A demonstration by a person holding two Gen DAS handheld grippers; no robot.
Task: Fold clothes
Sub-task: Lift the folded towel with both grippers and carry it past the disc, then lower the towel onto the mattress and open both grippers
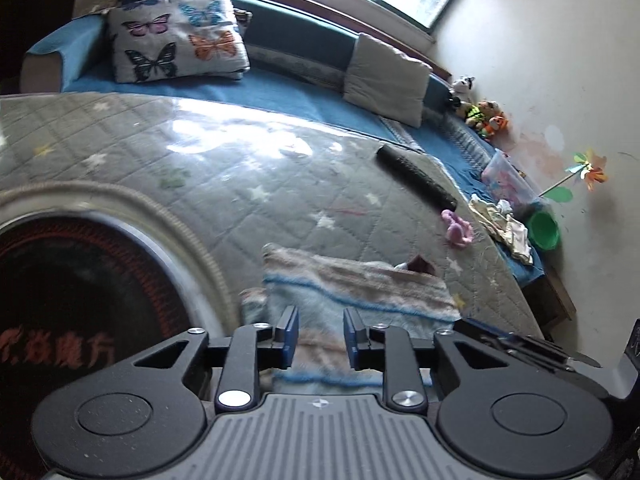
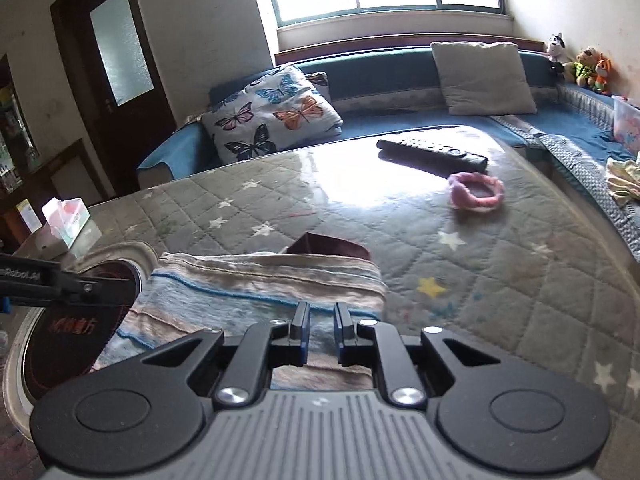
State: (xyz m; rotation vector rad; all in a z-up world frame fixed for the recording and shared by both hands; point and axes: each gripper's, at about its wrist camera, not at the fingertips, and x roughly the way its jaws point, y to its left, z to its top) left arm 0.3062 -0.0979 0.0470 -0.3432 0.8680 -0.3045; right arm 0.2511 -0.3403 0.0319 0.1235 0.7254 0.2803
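Observation:
A folded striped cloth, blue, beige and white (image 1: 352, 292) (image 2: 256, 292), lies on the quilted grey table cover (image 1: 200, 152) (image 2: 480, 272). My left gripper (image 1: 320, 332) hovers over the cloth's near edge with its blue pads apart and nothing between them. My right gripper (image 2: 322, 330) sits over the cloth's near right part, jaws narrowly apart, holding nothing that I can see. A dark maroon item (image 2: 328, 246) (image 1: 420, 264) peeks out behind the cloth. The left gripper's arm shows at the left of the right wrist view (image 2: 48, 284).
A round black cooktop with a metal rim (image 1: 80, 300) (image 2: 80, 320) is set in the table at left. A remote control (image 1: 416, 176) (image 2: 432, 152) and a pink scrunchie (image 1: 458, 230) (image 2: 476, 192) lie further back. A blue sofa with a butterfly pillow (image 1: 176, 36) (image 2: 276, 112) stands behind.

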